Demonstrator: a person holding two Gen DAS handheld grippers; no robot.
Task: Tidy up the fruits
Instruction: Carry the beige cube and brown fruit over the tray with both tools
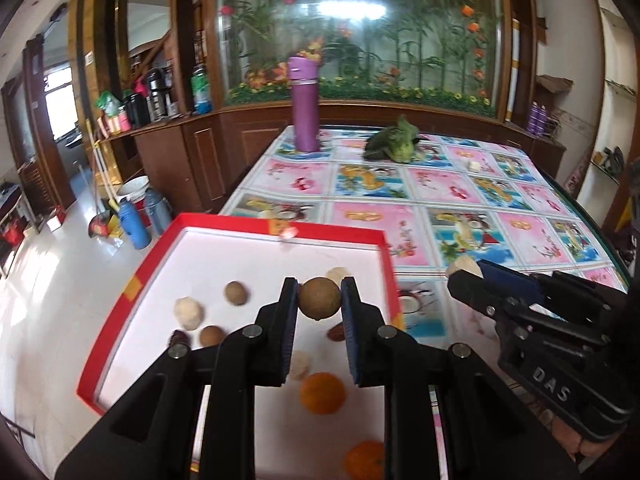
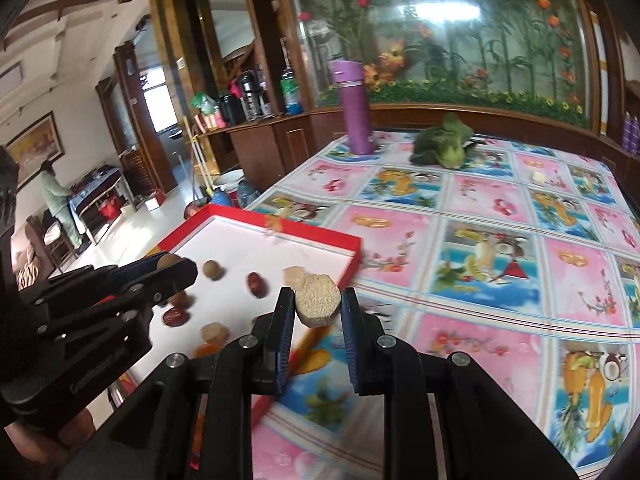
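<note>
Fruits sat in both tongs: we had the left gripper [image 1: 320, 296] clamped on a round brown fruit [image 1: 319, 299] at frame center, above the red-rimmed tray [image 1: 132, 284]. Our right gripper [image 2: 318, 304] was pinched on a pale rough chunk [image 2: 318, 299], center frame, over the tray's right edge. Loose in the tray lay an orange [image 1: 322, 393], a pale ball [image 1: 187, 313] and a red date [image 2: 256, 284]. Far back on the patterned tablecloth [image 2: 500, 280] we saw a purple flask [image 1: 304, 104] and leafy greens [image 1: 394, 144].
</note>
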